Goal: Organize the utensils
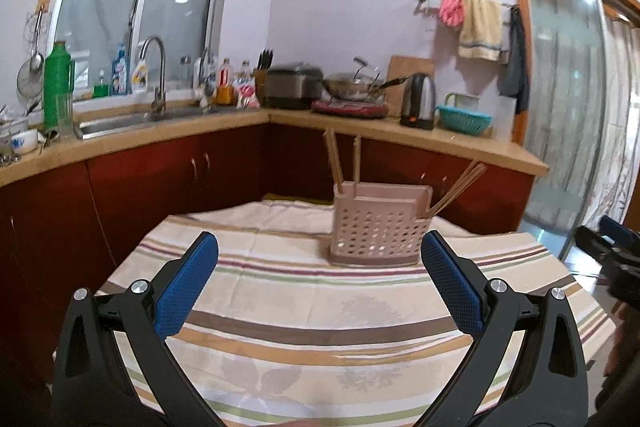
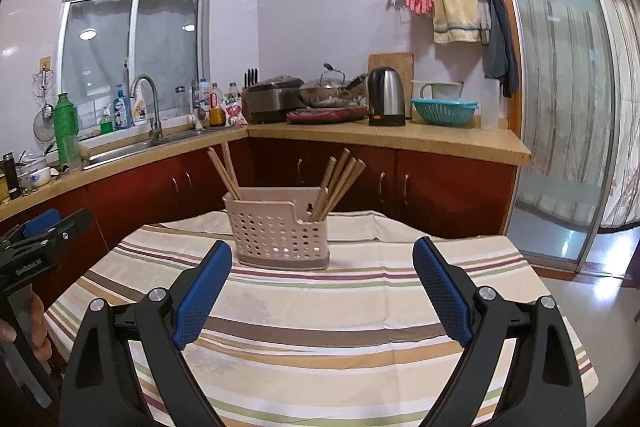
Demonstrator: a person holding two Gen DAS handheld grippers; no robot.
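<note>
In the middle of the frame: the pink basket (image 2: 280,227) stands on the striped surface (image 2: 320,339).
Chopsticks: two (image 2: 224,169) lean at its left end, more (image 2: 338,183) at its right end.
Left hand-held gripper (image 1: 319,251): spread wide, nothing inside.
Right hand-held gripper (image 2: 322,257): spread wide, nothing inside.

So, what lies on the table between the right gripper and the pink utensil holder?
Only bare striped tablecloth lies between the open right gripper and the utensil holder, as the right wrist view shows.
</note>
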